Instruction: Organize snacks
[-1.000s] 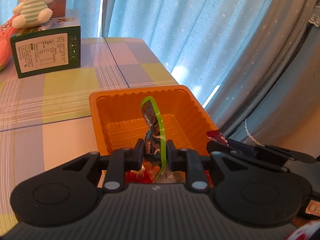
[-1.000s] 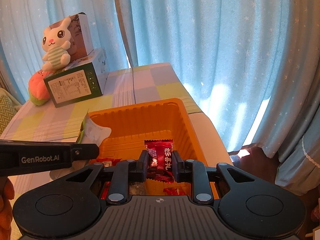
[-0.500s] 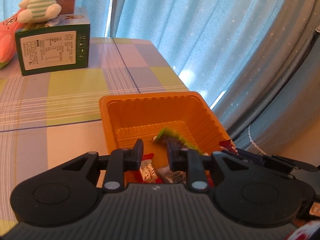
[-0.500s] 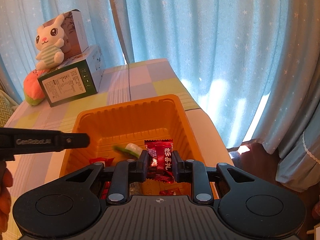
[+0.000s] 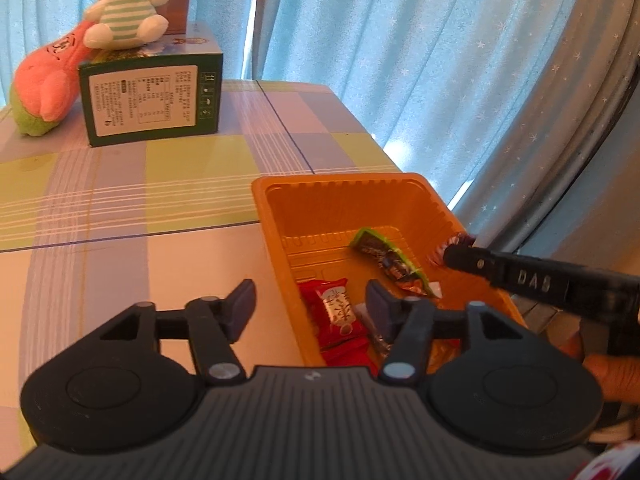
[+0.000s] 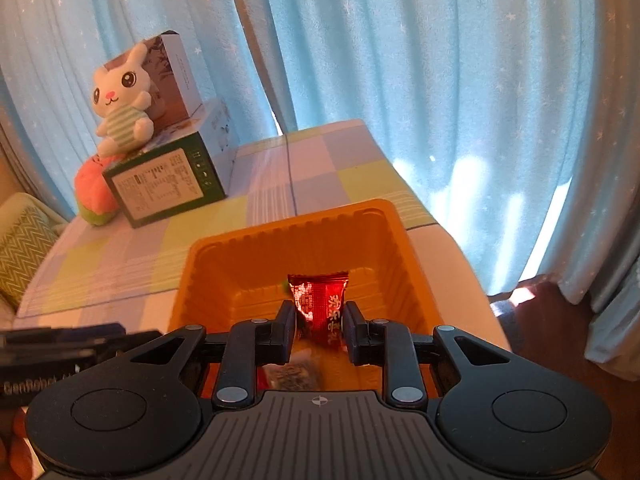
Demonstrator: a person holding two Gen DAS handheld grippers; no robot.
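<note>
On the checked tablecloth, an orange tray of thin ribbed plastic sits near the curtain-side edge, its long axis running away from both cameras. Beyond the tray stands a green carton, with a plush rabbit seated on top. Inside the tray, a green-edged wrapper lies flat and crinkled, its long axis slanting from the far left toward the near right wall. Nearer than it lies a red packet with a white label, lengthwise toward the camera. Over the tray's near left wall, the left gripper is opening, jaws wide apart with nothing gripped. Above the tray's near end, the right gripper is opening too; a glossy red candy stands upright between its fingers, apparently loose.
</note>
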